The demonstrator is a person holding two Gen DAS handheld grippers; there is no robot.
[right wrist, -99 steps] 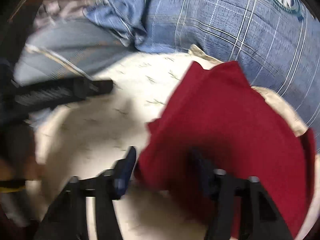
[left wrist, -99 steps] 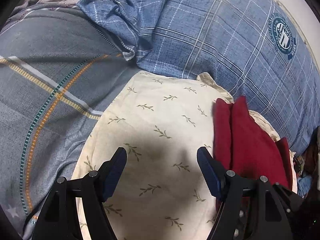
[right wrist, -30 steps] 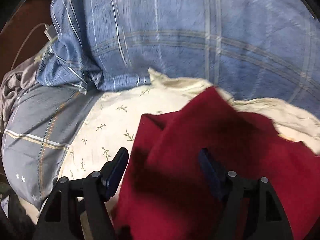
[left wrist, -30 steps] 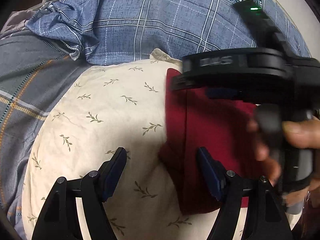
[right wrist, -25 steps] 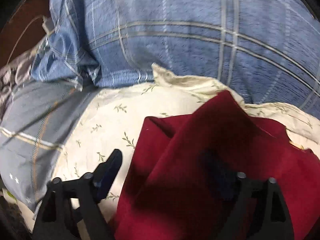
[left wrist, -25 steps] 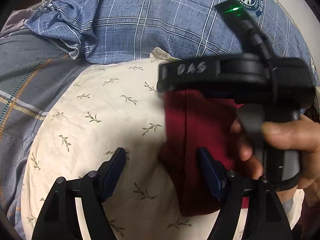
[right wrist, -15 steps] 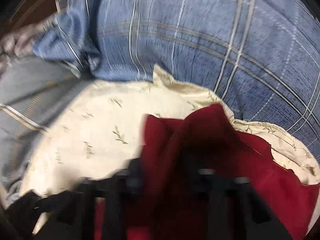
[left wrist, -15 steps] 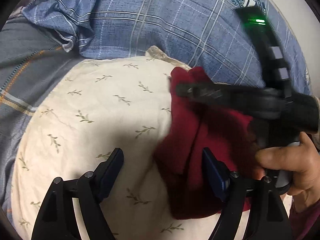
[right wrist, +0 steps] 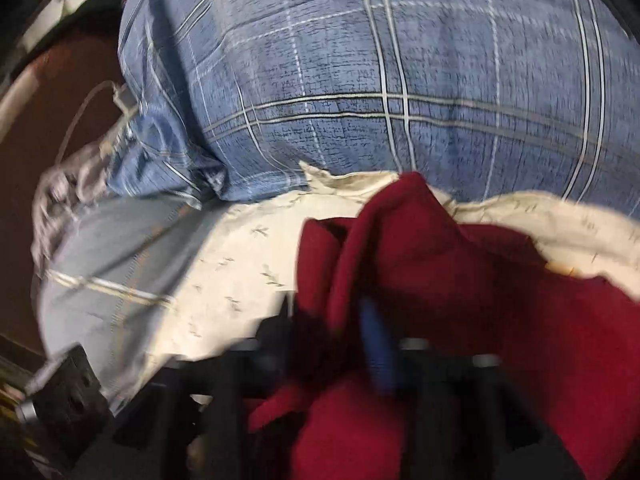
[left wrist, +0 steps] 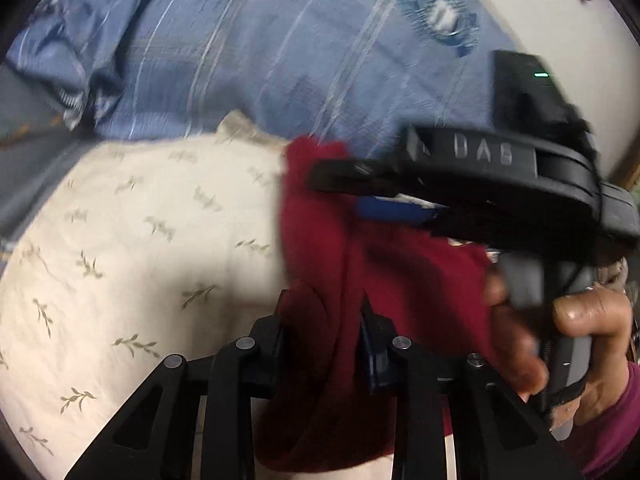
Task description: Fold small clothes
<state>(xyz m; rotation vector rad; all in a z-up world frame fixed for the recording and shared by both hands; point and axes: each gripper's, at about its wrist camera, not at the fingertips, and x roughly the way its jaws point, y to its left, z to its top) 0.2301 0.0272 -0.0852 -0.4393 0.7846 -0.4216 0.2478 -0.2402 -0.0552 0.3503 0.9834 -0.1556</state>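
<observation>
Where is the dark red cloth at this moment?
In the left wrist view the dark red cloth lies on the right part of the cream leaf-print pillow, below the blue plaid bedding, pinched between the left gripper fingers.

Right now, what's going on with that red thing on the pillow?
A person is folding a red cloth that lies on a cream leaf-print pillow, using a gripper in each hand. The left gripper has just been closing and now pinches a bunched fold at the cloth's near edge. The right gripper reaches in over the far end. Its jaws have just been opening, with cloth between them, but the blur hides whether they grip it. The cloth is rumpled, not yet folded flat.
</observation>
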